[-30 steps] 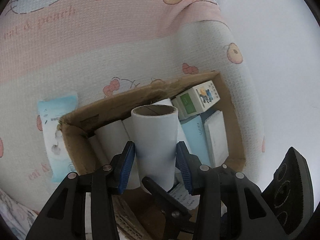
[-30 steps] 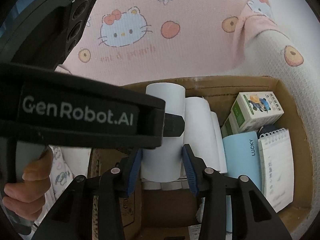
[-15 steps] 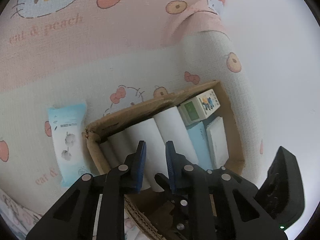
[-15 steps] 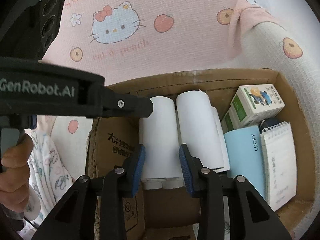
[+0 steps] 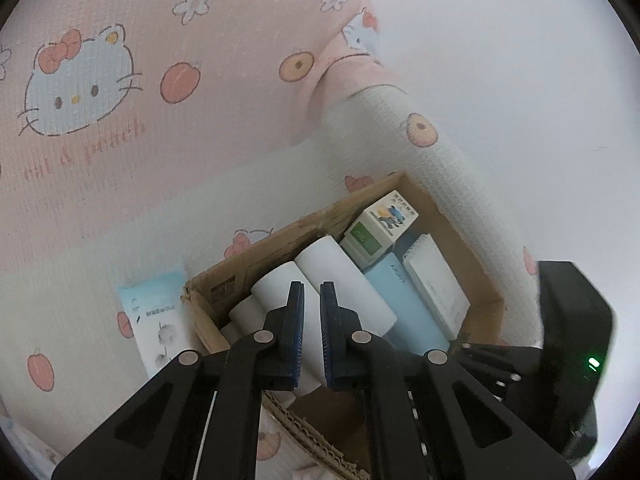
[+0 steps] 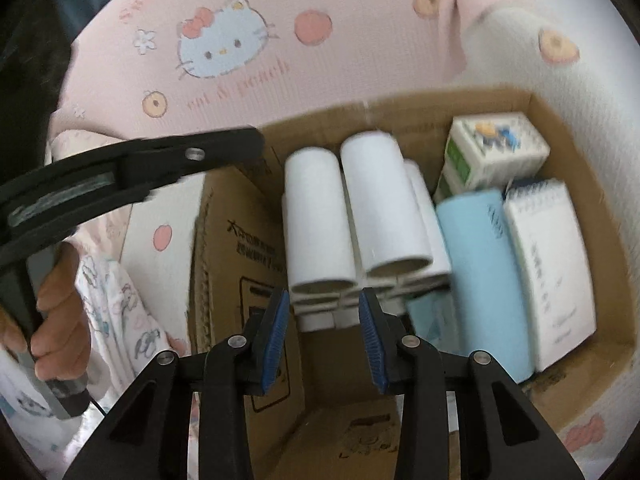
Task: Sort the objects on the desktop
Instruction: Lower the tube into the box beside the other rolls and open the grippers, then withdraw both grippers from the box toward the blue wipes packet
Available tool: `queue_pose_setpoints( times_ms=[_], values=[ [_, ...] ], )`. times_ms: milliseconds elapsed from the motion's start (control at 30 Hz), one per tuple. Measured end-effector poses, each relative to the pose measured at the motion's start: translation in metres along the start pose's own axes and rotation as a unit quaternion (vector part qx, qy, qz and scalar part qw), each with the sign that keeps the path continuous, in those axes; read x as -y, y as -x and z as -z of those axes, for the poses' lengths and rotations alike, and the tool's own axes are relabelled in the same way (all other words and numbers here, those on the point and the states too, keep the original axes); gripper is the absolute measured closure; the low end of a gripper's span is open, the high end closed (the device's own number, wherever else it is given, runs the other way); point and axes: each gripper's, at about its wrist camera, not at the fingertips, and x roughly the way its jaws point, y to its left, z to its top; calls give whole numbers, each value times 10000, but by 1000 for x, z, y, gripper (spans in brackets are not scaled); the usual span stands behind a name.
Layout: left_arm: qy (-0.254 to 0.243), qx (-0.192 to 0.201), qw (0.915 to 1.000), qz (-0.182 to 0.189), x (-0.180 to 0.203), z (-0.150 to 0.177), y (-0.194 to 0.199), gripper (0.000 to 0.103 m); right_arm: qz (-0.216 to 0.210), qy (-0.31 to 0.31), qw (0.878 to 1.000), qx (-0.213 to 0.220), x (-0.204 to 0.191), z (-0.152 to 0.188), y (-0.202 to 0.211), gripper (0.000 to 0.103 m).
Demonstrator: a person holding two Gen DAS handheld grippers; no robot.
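Note:
A cardboard box [image 6: 592,216] [image 5: 280,248] lies on the Hello Kitty cloth. Inside it lie several white paper rolls [image 6: 320,216] [image 5: 344,280], a light blue pack [image 6: 484,280] [image 5: 404,304], a white spiral notepad [image 6: 548,272] [image 5: 436,284] and a small green and white carton [image 6: 496,148] [image 5: 380,228]. My left gripper [image 5: 311,320] hangs above the box with its jaws nearly closed and nothing between them. My right gripper [image 6: 323,332] is open and empty just in front of the roll ends.
A light blue tissue packet [image 5: 156,320] lies on the cloth left of the box. The left handheld unit and the hand holding it [image 6: 60,312] reach in at the left of the right wrist view. A white wall is at the right.
My left gripper let go of the white roll into the box, closed its jaws and rose away. My right gripper opened and pulled back from the rolls.

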Motion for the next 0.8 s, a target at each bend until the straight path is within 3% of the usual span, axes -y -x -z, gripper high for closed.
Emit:
queue_pose_setpoints(
  times_ms=[333, 467, 567, 633, 800],
  values=[
    [404, 192, 9989, 158, -26, 10, 14, 94, 526, 45, 9986, -50, 0, -2, -13, 70],
    [509, 501, 9965, 434, -37, 18, 31, 94, 417, -64, 9991, -100, -3, 2, -4, 70],
    [621, 711, 9938, 591, -48, 27, 43, 79, 502, 54, 9987, -25, -11, 6, 7, 70],
    [746, 794, 9921, 627, -58, 35, 49, 63, 611, 219, 9979, 23, -21, 10, 15, 69],
    [978, 563, 9927, 419, -81, 56, 50, 59, 734, 562, 9957, 107, -45, 21, 29, 68]
  ],
)
